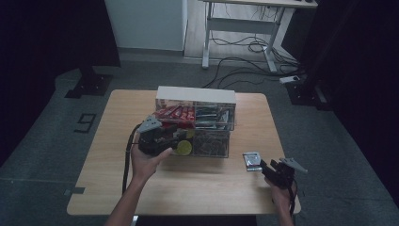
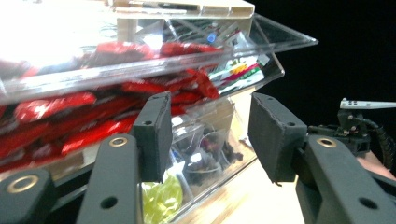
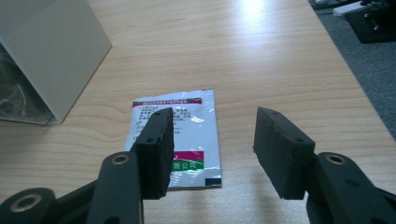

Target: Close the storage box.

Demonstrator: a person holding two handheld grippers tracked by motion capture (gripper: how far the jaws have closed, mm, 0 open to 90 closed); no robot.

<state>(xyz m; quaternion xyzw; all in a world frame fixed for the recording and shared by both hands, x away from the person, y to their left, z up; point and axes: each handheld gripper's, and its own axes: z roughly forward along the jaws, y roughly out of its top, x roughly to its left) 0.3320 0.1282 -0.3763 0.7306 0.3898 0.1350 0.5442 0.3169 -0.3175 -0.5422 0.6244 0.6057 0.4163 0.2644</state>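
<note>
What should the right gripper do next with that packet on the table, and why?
Probably ease the right gripper forward and down so its jaws straddle the packet, then close. The packet lies flat on the table, apart from the organizer, and the jaws stand open just above its near edge, gripping nothing.

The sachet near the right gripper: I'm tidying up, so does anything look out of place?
Yes. One silver sachet lies loose on the bare table, apart from the clear organizer where the other packets sit. The right gripper hovers over it, jaws open.
</note>
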